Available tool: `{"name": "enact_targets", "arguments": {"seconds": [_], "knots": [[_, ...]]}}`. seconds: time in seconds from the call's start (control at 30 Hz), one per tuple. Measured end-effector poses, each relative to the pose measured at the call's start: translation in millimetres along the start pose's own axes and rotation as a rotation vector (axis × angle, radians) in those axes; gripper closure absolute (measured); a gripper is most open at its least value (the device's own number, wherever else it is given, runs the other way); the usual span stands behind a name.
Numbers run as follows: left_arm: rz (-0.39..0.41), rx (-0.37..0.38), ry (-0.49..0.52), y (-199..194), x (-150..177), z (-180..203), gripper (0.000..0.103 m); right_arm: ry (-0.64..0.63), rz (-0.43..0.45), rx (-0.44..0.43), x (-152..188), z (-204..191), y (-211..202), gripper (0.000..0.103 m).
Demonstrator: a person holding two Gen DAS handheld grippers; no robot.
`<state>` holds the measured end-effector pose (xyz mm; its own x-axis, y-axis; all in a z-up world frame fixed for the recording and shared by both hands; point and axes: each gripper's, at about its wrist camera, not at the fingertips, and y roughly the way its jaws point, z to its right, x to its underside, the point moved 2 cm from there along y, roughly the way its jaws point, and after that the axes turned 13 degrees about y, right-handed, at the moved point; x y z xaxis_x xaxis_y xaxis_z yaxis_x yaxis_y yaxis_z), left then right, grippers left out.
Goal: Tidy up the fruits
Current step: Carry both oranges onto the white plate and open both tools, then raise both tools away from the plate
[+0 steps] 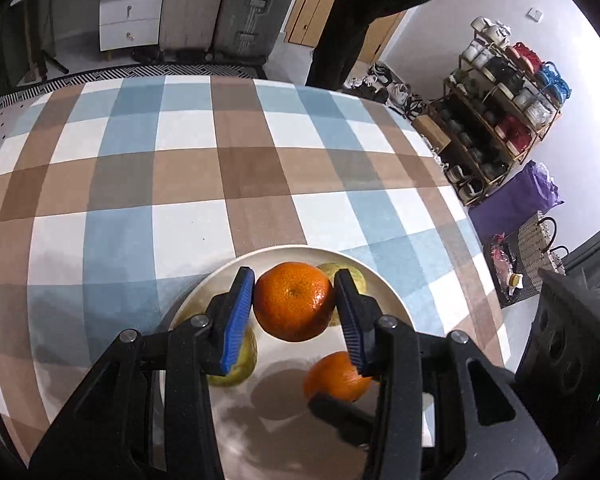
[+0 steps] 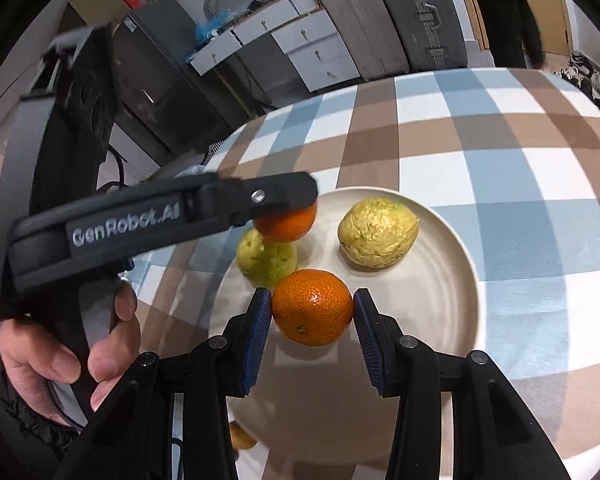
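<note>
A cream plate [image 1: 384,284] [image 2: 456,280] lies on the checked tablecloth. My left gripper [image 1: 295,302] is shut on an orange mandarin [image 1: 294,300] held above the plate; it also shows in the right wrist view [image 2: 288,224] under the left gripper's black body. My right gripper [image 2: 313,312] is shut on a second mandarin [image 2: 313,306], which shows low in the left wrist view [image 1: 334,376]. A yellow-green guava [image 2: 378,232] and a greener guava [image 2: 266,260] rest on the plate. The green one is partly hidden behind my left fingers [image 1: 236,320].
The checked tablecloth [image 1: 180,168] stretches beyond the plate. A person in black [image 1: 364,20] stands past the far table edge. A shelf of jars [image 1: 500,112], suitcases [image 2: 396,16] and drawers [image 2: 312,44] line the room. A small yellowish thing [image 2: 240,436] lies by the plate's near rim.
</note>
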<state>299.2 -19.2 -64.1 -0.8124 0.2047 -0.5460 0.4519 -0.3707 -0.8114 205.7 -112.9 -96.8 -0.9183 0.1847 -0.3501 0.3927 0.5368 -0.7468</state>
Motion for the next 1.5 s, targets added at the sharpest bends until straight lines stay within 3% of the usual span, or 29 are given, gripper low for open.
{"name": "enact_targets", "arguments": {"seconds": [0.23,0.37,0.4,0.47,0.53,0.6,0.67,0.8,0.87,0.93,1.0,1.07,1.5], "knots": [[-0.019,-0.015,0.007,14,1,-1,0.064,0.023,-0.008,0.032,-2,0,24,0.060],[-0.035,0.013,-0.014,17,2,-3,0.063,-0.011,0.063,0.063,-5,-8,21,0.058],[-0.036,0.015,-0.019,16,2,-4,0.061,-0.014,0.073,0.062,-7,-10,20,0.055],[-0.031,0.035,-0.038,14,2,-7,0.043,-0.036,0.090,0.042,-6,-14,17,0.036],[-0.014,0.028,-0.050,6,2,-8,0.025,-0.057,0.107,0.048,-5,-18,12,0.034],[0.001,-0.009,-0.053,-4,2,-9,0.023,-0.060,0.112,0.036,-2,-18,4,0.030],[0.014,0.017,-0.072,-13,2,-10,0.022,-0.044,0.106,0.015,3,-13,-6,0.017],[0.050,0.011,-0.085,-42,6,-5,0.022,-0.038,0.123,0.010,18,-7,-31,0.016],[0.070,-0.011,-0.065,-60,11,1,0.019,-0.031,0.139,0.015,25,-4,-46,0.013],[0.104,-0.046,-0.050,-83,19,10,0.017,-0.018,0.167,0.024,32,0,-63,0.002],[0.147,-0.071,-0.038,-105,28,16,0.013,-0.010,0.205,0.022,39,3,-78,0.002],[0.193,-0.112,-0.041,-127,38,22,0.002,-0.008,0.229,0.018,46,4,-92,0.002],[0.408,-0.354,0.086,-245,123,84,0.001,-0.074,0.388,0.031,88,-22,-165,0.000]]}}
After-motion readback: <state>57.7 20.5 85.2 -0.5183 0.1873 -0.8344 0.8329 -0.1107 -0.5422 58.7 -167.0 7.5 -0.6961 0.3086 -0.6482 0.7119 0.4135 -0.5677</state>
